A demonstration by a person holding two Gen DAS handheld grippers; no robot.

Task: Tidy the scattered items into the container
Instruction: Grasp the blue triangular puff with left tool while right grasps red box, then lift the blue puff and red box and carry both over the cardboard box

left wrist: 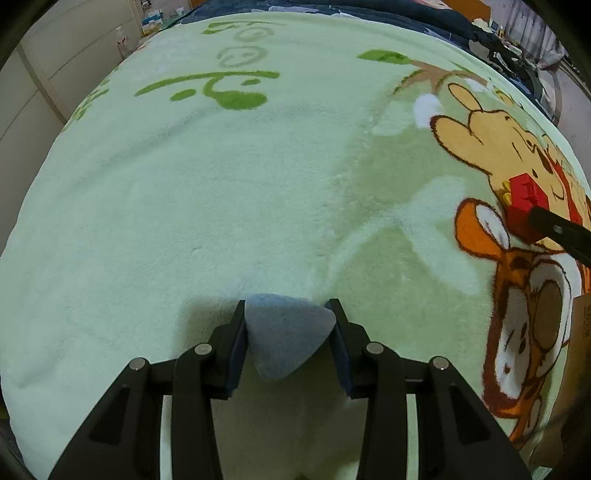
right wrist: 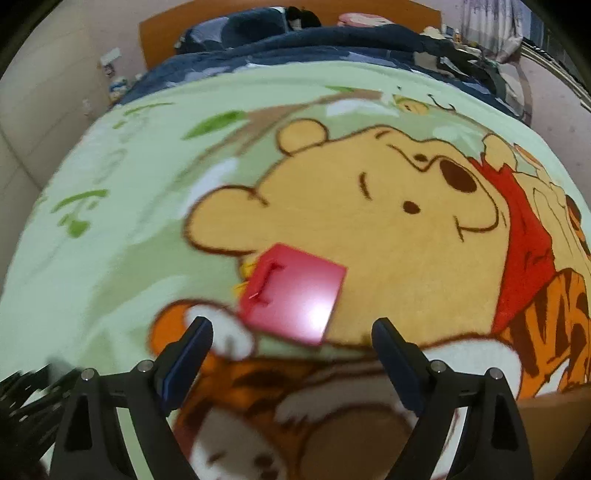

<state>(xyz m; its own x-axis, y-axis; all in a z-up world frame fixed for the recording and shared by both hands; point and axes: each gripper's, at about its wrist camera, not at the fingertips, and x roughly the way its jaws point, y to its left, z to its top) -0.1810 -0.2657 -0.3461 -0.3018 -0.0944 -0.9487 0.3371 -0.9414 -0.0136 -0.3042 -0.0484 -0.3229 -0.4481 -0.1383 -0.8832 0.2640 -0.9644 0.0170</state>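
Observation:
My left gripper [left wrist: 290,314] is shut on a grey-blue rounded triangular sponge [left wrist: 284,339], held just over the green blanket [left wrist: 221,206]. A red toy block [right wrist: 295,293] with yellow parts at its left side lies on the blanket's bear picture. My right gripper [right wrist: 291,334] is open, its jaws wide apart just short of the block, not touching it. In the left wrist view the red block [left wrist: 524,201] sits at the far right with a right gripper finger [left wrist: 554,227] beside it.
A brown cardboard box [left wrist: 580,347] edge shows at the right of the left wrist view and at the lower right of the right wrist view [right wrist: 554,410]. A dark blue quilt [right wrist: 295,48] and a wooden headboard [right wrist: 159,33] lie beyond the blanket.

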